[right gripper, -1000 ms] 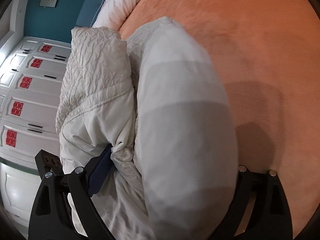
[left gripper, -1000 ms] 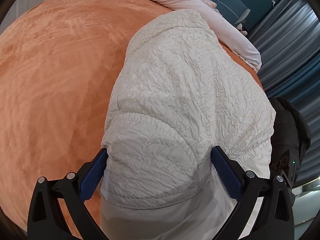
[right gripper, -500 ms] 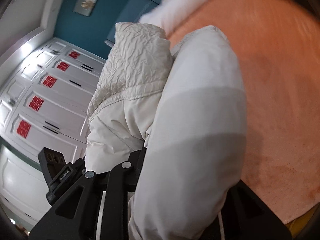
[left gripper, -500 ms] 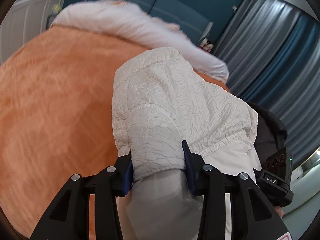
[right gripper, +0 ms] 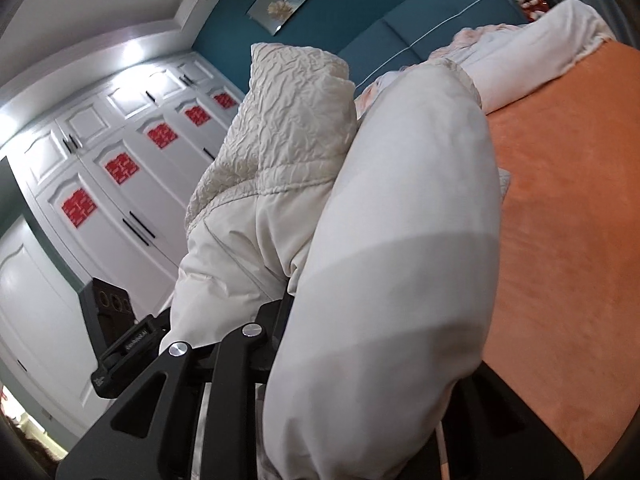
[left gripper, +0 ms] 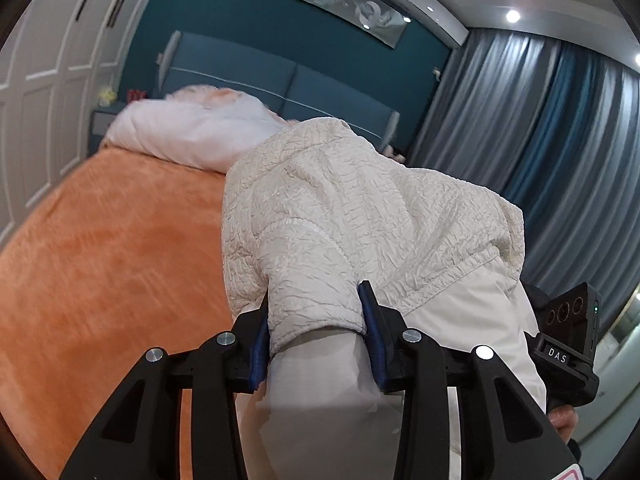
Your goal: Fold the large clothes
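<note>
A folded cream puffer jacket [left gripper: 360,216] with crinkled outer fabric and smooth lining is lifted above the orange bed cover [left gripper: 100,264]. My left gripper [left gripper: 316,312] is shut on its near edge, blue pads pressing both sides. In the right wrist view the jacket [right gripper: 384,240] bulges over my right gripper [right gripper: 360,320], which is shut on it; its right finger is hidden by the fabric. The other gripper's camera body shows at each view's edge.
White bedding [left gripper: 192,136] is bunched at the head of the bed against a teal headboard [left gripper: 256,76]. White wardrobe doors [right gripper: 104,184] with red decals stand on one side. Blue-grey curtains [left gripper: 560,152] hang on the other side.
Both grippers closed on the jacket's near edge and lifted it off the bed. The views tilted up from the bed cover toward the headboard, wall and ceiling.
</note>
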A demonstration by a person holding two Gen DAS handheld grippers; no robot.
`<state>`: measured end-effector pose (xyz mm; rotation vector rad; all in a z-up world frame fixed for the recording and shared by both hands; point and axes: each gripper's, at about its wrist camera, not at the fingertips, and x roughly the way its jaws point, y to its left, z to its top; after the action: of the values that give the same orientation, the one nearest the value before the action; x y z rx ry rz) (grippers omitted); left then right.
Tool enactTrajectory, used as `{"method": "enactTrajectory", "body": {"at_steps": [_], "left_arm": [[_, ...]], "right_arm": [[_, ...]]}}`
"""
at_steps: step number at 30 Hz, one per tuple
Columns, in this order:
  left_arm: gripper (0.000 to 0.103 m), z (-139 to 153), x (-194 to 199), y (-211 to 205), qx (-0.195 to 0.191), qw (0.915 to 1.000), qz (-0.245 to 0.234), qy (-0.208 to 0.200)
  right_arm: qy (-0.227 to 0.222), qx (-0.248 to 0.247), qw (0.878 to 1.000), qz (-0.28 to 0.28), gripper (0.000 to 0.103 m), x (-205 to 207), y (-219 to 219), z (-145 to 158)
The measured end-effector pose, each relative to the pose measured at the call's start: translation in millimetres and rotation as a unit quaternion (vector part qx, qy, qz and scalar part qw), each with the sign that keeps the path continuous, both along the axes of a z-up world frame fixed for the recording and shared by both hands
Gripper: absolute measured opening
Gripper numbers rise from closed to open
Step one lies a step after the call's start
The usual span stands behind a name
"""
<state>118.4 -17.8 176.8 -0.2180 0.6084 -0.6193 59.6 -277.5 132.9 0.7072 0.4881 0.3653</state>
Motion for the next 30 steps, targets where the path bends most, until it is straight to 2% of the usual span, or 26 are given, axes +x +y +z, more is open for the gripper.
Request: {"method": "enactTrajectory", "body": {"at_steps": [2, 4, 6, 7, 8, 9, 10, 11, 13, 16, 19, 22, 25, 27, 29, 30], "left_arm": [[0.038, -11, 20, 11, 0.018, 0.9997, 0.016, 0.005], [0.049, -47, 51, 17, 0.049, 0.9972, 0.039, 0.041], [0.050, -96, 78, 25, 0.097, 0.9882, 0.070, 0.095], [0.043, -121, 87, 30, 0.134, 0.9785, 0.094, 0.125], [0.041, -134, 87, 36, 0.156, 0.9718, 0.110, 0.138], [0.041, -140, 81, 42, 0.158, 0.9713, 0.110, 0.139], [0.041, -139, 69, 50, 0.147, 0.9757, 0.102, 0.126], [0.041, -135, 61, 53, 0.149, 0.9767, 0.103, 0.115], [0.041, -121, 47, 52, 0.166, 0.9760, 0.111, 0.086], [0.043, -96, 37, 32, 0.169, 0.9785, 0.111, 0.041], [0.045, -83, 47, 7, 0.156, 0.9817, 0.101, 0.040], [0.048, -94, 66, -9, 0.172, 0.9767, 0.117, 0.051], [0.049, -123, 88, -15, 0.187, 0.9694, 0.134, 0.084], [0.049, -143, 100, -17, 0.197, 0.9639, 0.144, 0.106], [0.050, -159, 106, -14, 0.206, 0.9602, 0.153, 0.112], [0.056, -164, 107, -12, 0.205, 0.9604, 0.155, 0.107]], "right_arm": [[0.036, 0.011, 0.999, 0.000, 0.031, 22, 0, -21], [0.106, 0.014, 0.994, -0.014, 0.044, 53, 4, -67], [0.189, -0.014, 0.981, -0.032, 0.045, 70, 9, -117], [0.227, -0.022, 0.973, -0.035, 0.044, 72, 11, -137], [0.274, -0.032, 0.960, -0.049, 0.044, 67, 12, -161], [0.289, -0.038, 0.954, -0.065, 0.041, 56, 11, -171], [0.288, -0.037, 0.954, -0.071, 0.040, 45, 9, -174], [0.272, -0.049, 0.958, -0.079, 0.039, 31, 7, -168], [0.242, -0.108, 0.959, -0.101, 0.031, 23, 10, -142], [0.167, -0.209, 0.959, -0.093, 0.023, 50, 36, -74], [0.133, -0.248, 0.957, -0.070, 0.022, 87, 64, -43], [0.146, -0.277, 0.947, -0.065, 0.022, 124, 79, -49], [0.188, -0.293, 0.934, -0.081, 0.021, 158, 88, -73], [0.209, -0.303, 0.926, -0.089, 0.020, 169, 88, -99], [0.213, -0.317, 0.920, -0.094, 0.020, 174, 100, -110], [0.211, -0.321, 0.918, -0.094, 0.020, 175, 103, -116]]}}
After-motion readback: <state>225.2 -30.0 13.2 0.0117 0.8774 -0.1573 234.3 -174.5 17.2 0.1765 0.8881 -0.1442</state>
